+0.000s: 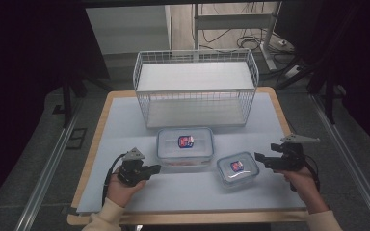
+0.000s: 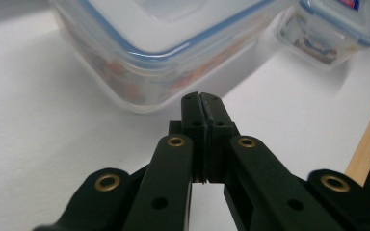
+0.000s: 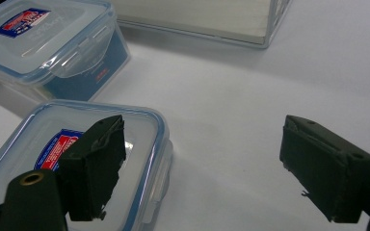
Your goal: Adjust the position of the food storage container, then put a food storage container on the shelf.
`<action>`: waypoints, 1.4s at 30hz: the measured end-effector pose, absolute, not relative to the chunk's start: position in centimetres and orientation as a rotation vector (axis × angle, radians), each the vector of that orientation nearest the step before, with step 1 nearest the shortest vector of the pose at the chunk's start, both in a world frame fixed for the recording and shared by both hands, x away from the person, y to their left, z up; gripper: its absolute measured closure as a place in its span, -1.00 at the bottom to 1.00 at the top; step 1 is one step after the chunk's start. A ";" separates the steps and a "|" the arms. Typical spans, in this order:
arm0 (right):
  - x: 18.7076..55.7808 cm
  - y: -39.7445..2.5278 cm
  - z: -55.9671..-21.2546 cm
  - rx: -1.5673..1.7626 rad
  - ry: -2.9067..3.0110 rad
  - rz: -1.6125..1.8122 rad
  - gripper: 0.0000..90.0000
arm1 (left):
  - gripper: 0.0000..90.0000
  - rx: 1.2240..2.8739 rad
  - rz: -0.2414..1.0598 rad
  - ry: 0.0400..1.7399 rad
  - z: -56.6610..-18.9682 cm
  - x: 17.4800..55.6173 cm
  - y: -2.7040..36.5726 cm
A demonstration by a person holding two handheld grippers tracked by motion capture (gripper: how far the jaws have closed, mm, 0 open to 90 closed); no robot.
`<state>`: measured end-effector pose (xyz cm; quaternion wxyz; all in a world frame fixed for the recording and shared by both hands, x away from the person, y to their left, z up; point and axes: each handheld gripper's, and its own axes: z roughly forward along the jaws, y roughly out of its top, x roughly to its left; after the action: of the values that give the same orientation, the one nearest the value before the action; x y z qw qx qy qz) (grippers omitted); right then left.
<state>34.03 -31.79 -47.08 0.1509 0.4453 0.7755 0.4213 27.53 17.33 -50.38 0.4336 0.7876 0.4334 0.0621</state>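
Observation:
Two clear lidded boxes with blue seals and red-blue labels sit on the pale mat: a large box (image 1: pixel 185 146) in the middle and a small box (image 1: pixel 237 168) to its right. My left gripper (image 1: pixel 155 168) rests just left of the large box, pointing right at it. Its jaws are shut with nothing between them (image 2: pixel 202 103), a short way from the large box's (image 2: pixel 164 43) near corner. My right gripper (image 1: pixel 259 158) stands open just right of the small box. In the right gripper view (image 3: pixel 207 163) one jaw overlaps the small box's lid (image 3: pixel 144 130); the other is over bare mat.
A white wire basket (image 1: pixel 196 86) with a shelf stands at the back of the mat (image 1: pixel 125 125), behind the large box (image 3: pixel 48 38). The table's wooden edge (image 1: pixel 91 159) borders the mat. Cables and a metal frame lie on the floor beyond.

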 end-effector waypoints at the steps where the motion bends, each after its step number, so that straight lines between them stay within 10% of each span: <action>1: 34.0 -31.9 -47.0 1.280 2.224 1.213 -0.65 | 0.97 1.956 0.155 1.080 -50.4 27.4 17.5; 15: 33.9 -32.1 -46.3 1.321 2.186 1.310 -0.69 | -0.42 1.801 0.210 1.203 -49.6 27.0 19.4; 42: 33.9 -27.0 -44.8 1.228 2.335 1.349 -0.70 | -0.68 1.746 0.152 1.261 -48.0 30.6 20.6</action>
<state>33.86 -26.98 -44.84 0.0893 0.4127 0.7850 0.4533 30.61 20.61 -48.01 0.4716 0.7131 0.5150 0.0619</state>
